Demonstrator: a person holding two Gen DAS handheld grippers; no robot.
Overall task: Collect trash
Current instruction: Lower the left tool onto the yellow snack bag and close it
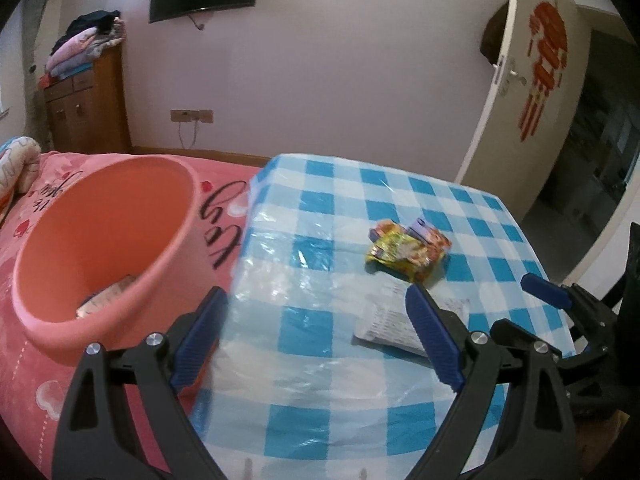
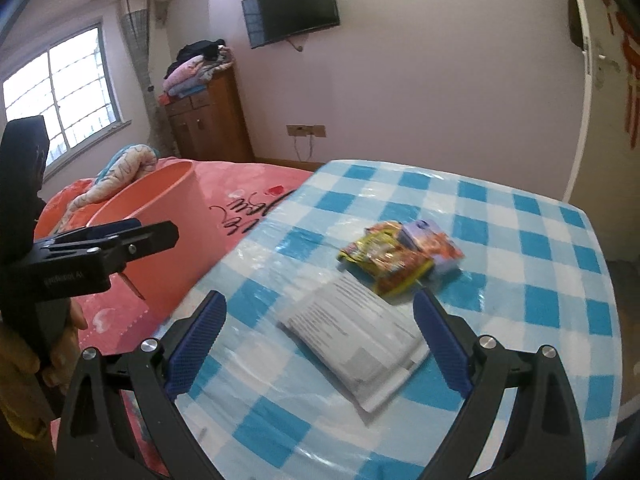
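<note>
A pink bucket (image 1: 100, 248) stands on the pink bed beside the blue-checked table (image 1: 360, 420); a piece of trash (image 1: 106, 296) lies inside it. On the table lie a colourful snack wrapper (image 1: 406, 250) and a white printed packet (image 1: 394, 322). My left gripper (image 1: 316, 340) is open and empty, over the table's left edge next to the bucket. My right gripper (image 2: 320, 344) is open and empty, its fingers on either side of the white packet (image 2: 356, 340), with the snack wrapper (image 2: 396, 258) just beyond. The bucket (image 2: 160, 240) sits to its left.
The other gripper (image 1: 560, 304) shows at the right of the left wrist view, and at the left of the right wrist view (image 2: 100, 248). A wooden cabinet (image 2: 208, 124) with folded clothes, a wall TV (image 2: 292, 12) and an open door (image 1: 532, 92) stand behind.
</note>
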